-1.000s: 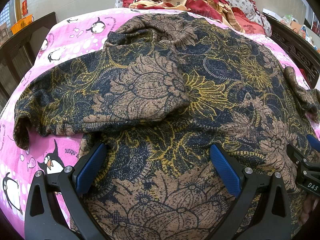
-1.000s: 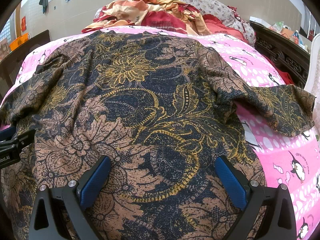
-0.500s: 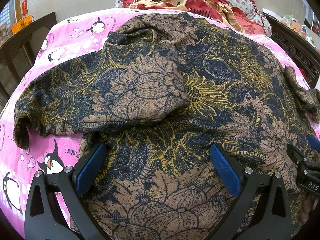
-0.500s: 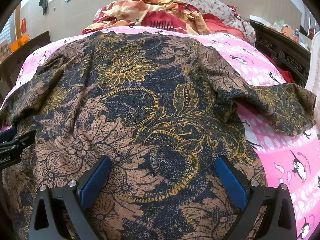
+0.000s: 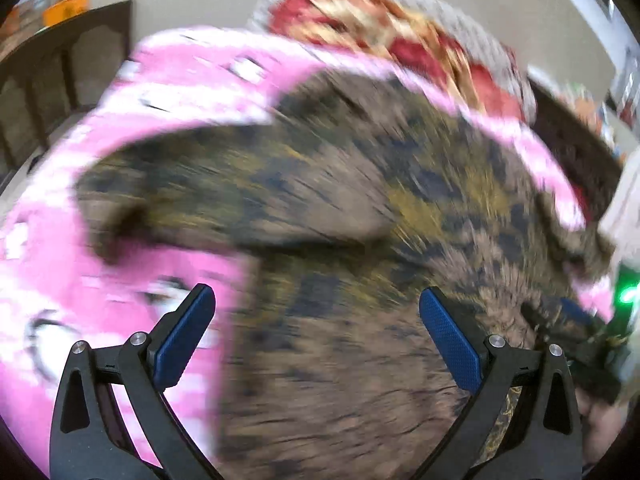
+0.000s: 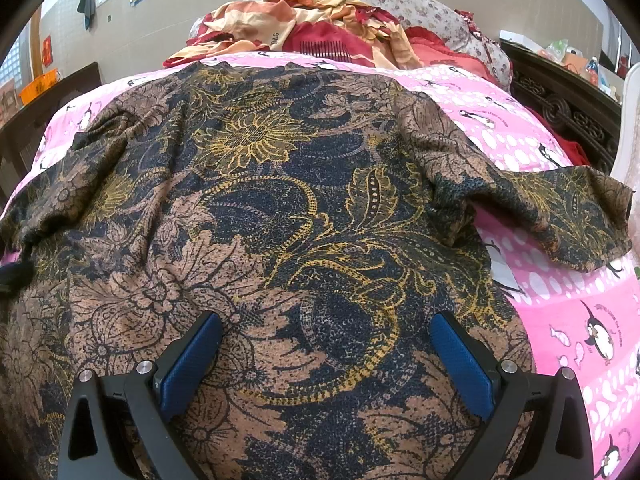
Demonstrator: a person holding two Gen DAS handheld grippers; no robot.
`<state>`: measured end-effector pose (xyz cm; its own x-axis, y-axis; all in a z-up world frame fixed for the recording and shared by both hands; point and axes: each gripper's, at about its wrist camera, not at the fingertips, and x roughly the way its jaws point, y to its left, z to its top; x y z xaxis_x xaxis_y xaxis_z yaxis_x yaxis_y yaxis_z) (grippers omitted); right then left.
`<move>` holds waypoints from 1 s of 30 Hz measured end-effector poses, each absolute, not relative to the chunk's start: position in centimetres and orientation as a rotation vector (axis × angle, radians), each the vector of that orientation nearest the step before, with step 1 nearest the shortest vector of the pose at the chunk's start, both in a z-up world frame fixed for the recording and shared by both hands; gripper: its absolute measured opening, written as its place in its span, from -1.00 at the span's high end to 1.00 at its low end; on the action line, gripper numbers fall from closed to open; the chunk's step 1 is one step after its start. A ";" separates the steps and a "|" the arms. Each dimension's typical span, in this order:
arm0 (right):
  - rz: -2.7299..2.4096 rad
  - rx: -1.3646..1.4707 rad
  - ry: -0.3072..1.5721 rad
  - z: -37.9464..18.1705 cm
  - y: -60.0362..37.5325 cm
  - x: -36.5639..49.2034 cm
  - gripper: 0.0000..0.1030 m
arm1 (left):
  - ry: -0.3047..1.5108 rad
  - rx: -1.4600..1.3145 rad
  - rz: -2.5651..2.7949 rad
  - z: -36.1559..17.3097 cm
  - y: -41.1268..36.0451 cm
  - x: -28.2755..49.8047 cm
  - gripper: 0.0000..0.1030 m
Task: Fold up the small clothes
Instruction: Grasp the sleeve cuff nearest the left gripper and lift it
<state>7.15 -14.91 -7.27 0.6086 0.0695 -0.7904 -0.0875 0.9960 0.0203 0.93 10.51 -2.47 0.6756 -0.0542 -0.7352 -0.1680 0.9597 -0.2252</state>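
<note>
While the patterned top (image 6: 280, 208) lies spread flat on the pink bedsheet (image 6: 560, 320), nothing is gripped by the wide-spread left gripper (image 5: 316, 336) or right gripper (image 6: 326, 360); a blurred, hasty grab risks bunching the sleeve (image 6: 560, 212)

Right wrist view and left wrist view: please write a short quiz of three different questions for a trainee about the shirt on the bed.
1. True or false: the right gripper is shut on the shirt.
2. Which view is blurred: A) left wrist, B) right wrist?
3. Fill in: the sheet under the shirt is pink with printed ____.

Key:
1. False; its jaws stand wide open over the cloth.
2. A; the left gripper is also open there.
3. Penguins.
</note>
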 end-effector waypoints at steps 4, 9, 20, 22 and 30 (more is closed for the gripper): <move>0.090 -0.022 0.912 -7.3 -14.9 7.2 -1.00 | 0.726 -0.589 0.077 -2.2 19.0 -1.9 -0.99; 0.091 -0.022 0.913 -7.3 -14.9 7.1 -1.00 | 0.671 -1.070 -0.050 -6.1 23.9 -2.0 -0.86; 0.092 -0.020 0.913 -7.3 -14.9 7.2 -1.00 | 0.503 -1.520 -0.028 -8.0 28.5 -0.3 -0.86; 0.092 -0.020 0.913 -7.3 -14.9 7.2 -1.00 | 0.443 -1.557 0.036 -7.6 29.7 -1.6 -0.86; 0.092 -0.020 0.913 -7.3 -14.9 7.2 -1.00 | 0.467 -1.430 0.073 -5.9 30.9 -2.3 -0.86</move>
<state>7.19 -14.88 -7.29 0.6074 0.0710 -0.7912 -0.0884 0.9959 0.0215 -2.33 30.89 -5.90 0.9079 -0.2271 -0.3522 -0.3235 0.1546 -0.9335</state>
